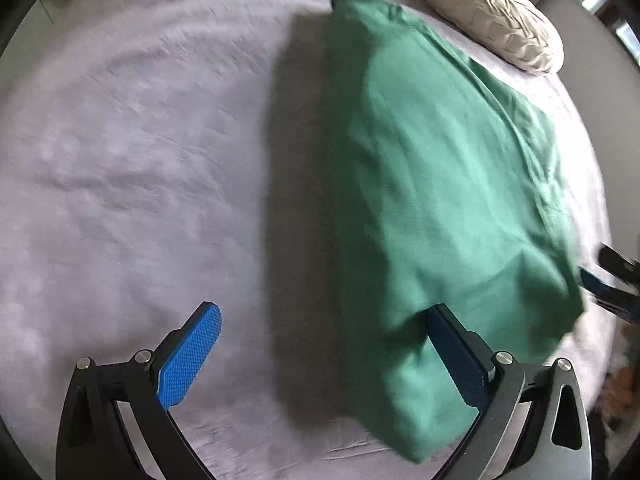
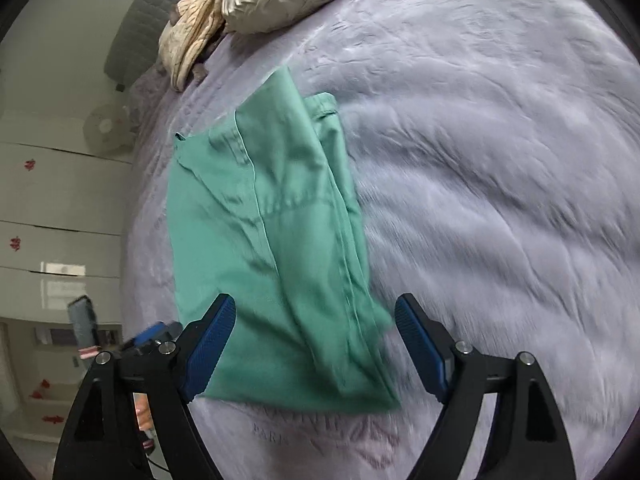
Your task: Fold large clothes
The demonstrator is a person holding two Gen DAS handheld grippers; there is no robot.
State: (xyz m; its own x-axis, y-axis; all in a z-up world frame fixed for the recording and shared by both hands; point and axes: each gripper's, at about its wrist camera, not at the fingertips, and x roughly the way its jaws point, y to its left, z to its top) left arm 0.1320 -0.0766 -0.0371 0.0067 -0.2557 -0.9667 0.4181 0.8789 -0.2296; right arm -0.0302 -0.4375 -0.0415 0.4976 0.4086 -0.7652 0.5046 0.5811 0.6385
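Lilac bedspread (image 2: 500, 160) under folded green garment (image 2: 272, 240) (cream pillow (image 1: 484, 12) beyond); left gripper (image 1: 324, 360), right gripper (image 2: 316, 344) both wide, empty.

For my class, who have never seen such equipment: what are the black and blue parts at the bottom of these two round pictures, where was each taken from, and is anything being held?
A person holds a two-finger gripper in each hand; each carries a wide-angle camera looking along its blue-padded fingers. One picture comes from the left gripper, the other from the right gripper. Both look down on a folded green garment lying on a lilac bedspread, with a cream pillow beyond. Both grippers stand open. The cloth lies by the left one's fingers and under the right one's, but nothing is gripped.
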